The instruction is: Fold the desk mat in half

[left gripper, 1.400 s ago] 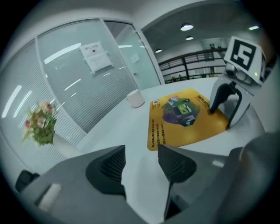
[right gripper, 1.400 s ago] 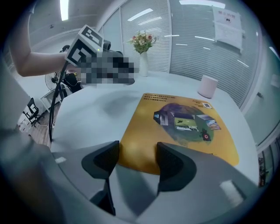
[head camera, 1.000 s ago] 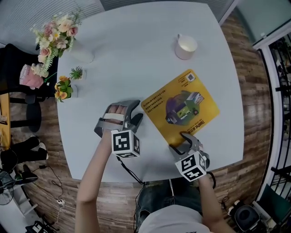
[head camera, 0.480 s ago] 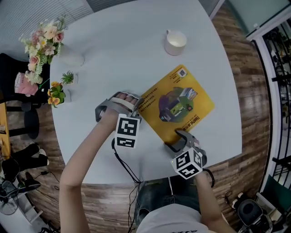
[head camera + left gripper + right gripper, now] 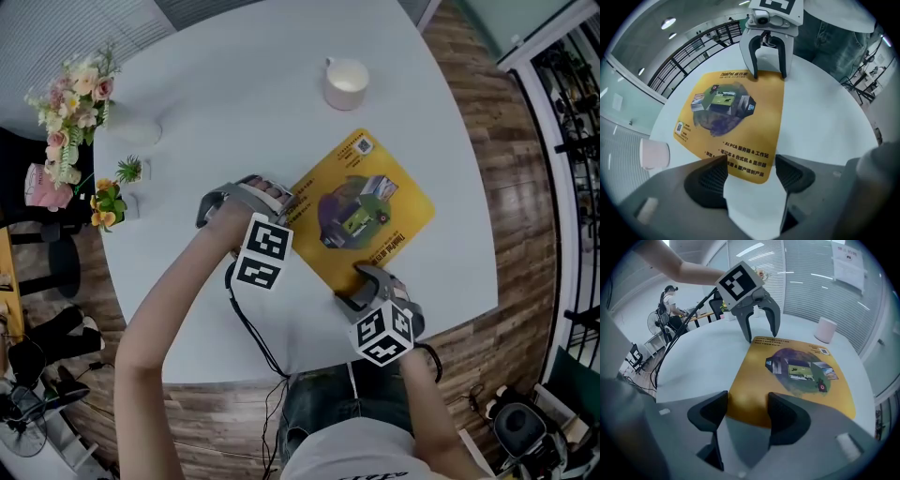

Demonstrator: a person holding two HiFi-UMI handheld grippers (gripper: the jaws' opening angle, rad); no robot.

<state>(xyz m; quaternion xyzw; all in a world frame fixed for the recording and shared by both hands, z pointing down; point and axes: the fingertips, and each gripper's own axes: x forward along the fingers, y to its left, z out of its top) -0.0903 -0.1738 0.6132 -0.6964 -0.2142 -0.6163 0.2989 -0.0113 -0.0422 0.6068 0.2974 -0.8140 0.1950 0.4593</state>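
Observation:
The yellow desk mat [image 5: 361, 208] lies flat and unfolded on the white round table [image 5: 234, 94], turned at an angle. My left gripper [image 5: 284, 212] is open at the mat's left corner. In the left gripper view its jaws [image 5: 750, 167] straddle the near edge of the mat [image 5: 736, 117]. My right gripper [image 5: 354, 287] is open at the mat's near corner. In the right gripper view its jaws [image 5: 747, 411] stand over the mat's [image 5: 797, 376] edge. Each gripper faces the other across the mat, the right gripper [image 5: 766, 70] at one end and the left gripper [image 5: 759, 331] at the other.
A white cup [image 5: 345, 82] stands beyond the mat's far corner. A vase of flowers [image 5: 70, 108] and small potted plants [image 5: 108, 202] sit at the table's left edge. Wooden floor [image 5: 487, 187] surrounds the table, and the table's near edge is close behind the right gripper.
My left gripper has moved right and up across the table to the mat's left corner. The right gripper stays at the mat's near corner.

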